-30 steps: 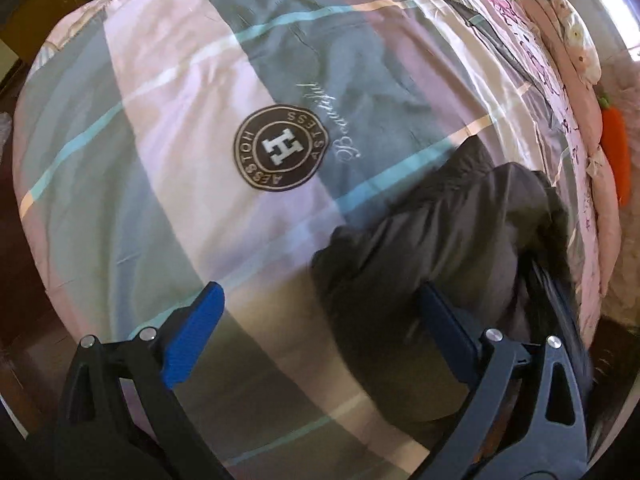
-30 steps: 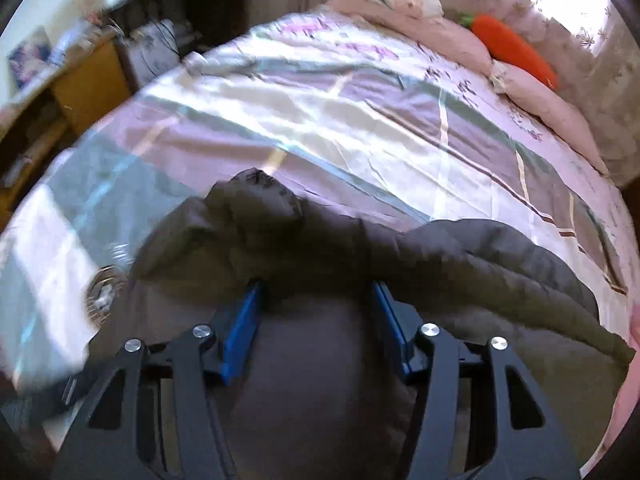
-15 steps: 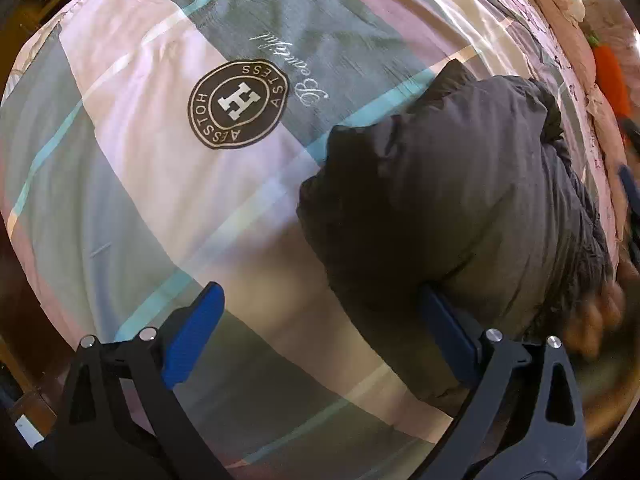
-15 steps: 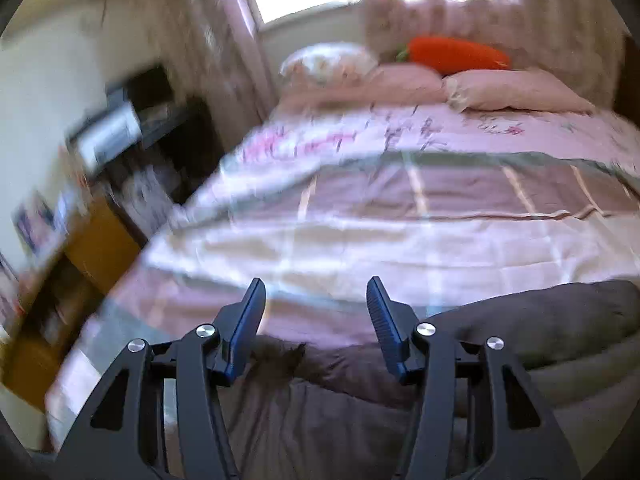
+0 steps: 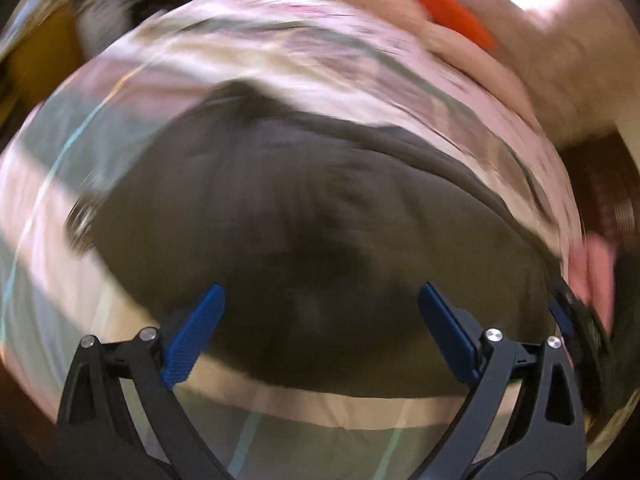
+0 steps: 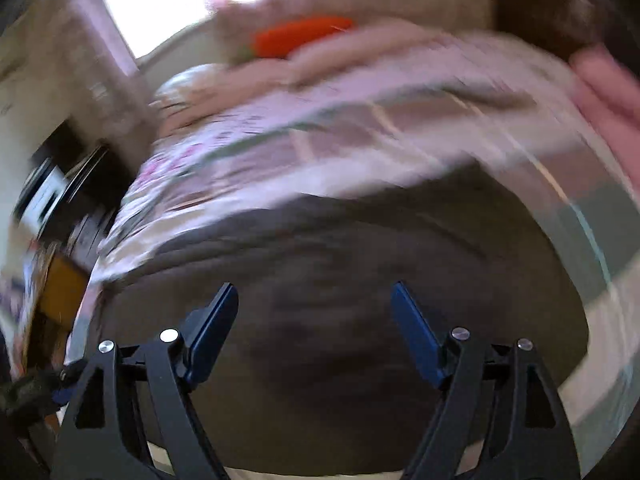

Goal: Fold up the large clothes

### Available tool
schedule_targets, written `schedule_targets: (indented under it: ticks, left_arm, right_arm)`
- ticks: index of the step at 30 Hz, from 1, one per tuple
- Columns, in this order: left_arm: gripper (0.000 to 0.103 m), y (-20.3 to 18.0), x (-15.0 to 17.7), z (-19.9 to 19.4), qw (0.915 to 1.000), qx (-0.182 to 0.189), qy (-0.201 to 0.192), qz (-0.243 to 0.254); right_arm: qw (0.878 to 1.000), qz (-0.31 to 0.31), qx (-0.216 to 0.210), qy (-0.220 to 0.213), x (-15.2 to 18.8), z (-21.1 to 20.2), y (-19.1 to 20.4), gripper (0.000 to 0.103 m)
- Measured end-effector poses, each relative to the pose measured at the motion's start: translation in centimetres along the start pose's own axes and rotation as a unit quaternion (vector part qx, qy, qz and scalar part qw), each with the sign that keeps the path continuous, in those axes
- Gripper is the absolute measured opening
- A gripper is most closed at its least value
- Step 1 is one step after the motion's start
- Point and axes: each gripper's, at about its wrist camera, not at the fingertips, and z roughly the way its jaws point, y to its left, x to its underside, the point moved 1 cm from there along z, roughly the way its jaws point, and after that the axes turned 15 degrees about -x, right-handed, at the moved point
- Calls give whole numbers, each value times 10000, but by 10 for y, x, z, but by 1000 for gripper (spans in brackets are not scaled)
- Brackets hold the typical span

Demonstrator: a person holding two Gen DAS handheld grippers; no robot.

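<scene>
A dark grey padded jacket point(image 5: 312, 208) lies in a folded, bulky heap on the checked bedspread point(image 5: 52, 184). It also fills the lower half of the right wrist view point(image 6: 344, 280). My left gripper point(image 5: 320, 308) is open and empty, held just above the jacket's near edge. My right gripper point(image 6: 312, 308) is open and empty, held above the jacket too. Both views are blurred by motion.
An orange carrot-shaped cushion point(image 5: 452, 12) and pink pillows point(image 6: 352, 52) lie at the head of the bed. A desk with dark shelves point(image 6: 60, 184) stands beside the bed. A hand point(image 5: 596, 276) shows at the right edge.
Both grippers have swung over the jacket, which now lies more spread out. The right gripper's jaws have opened wider after leaving the fabric. The left stays open.
</scene>
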Motion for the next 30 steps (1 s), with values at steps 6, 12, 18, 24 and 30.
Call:
schedule_targets:
  ticks: [6,12,18,24,30]
  left_arm:
    - [99,-64,11,41,9952,-206,328,896]
    - [101,-60,-2,59,9968,-281,414,616]
    - [101,-70,-3,62,9969,-459,357,523]
    - [101,-74,1,63,9966,-526,304,549]
    - [101,-69,-1,67,9969,-383,412,554]
  right_arm:
    - [9988,286,398,85,-13,8,-62,80]
    - [9726,1583,1630,-500,-17,-25,-162,79]
    - [9930,788,663,-572,-36,-27,-104,73]
    - [9917,913,896,-120,-32,35,-117,63]
    - [9713,1497,1454,-1144,-38,8,-154,63]
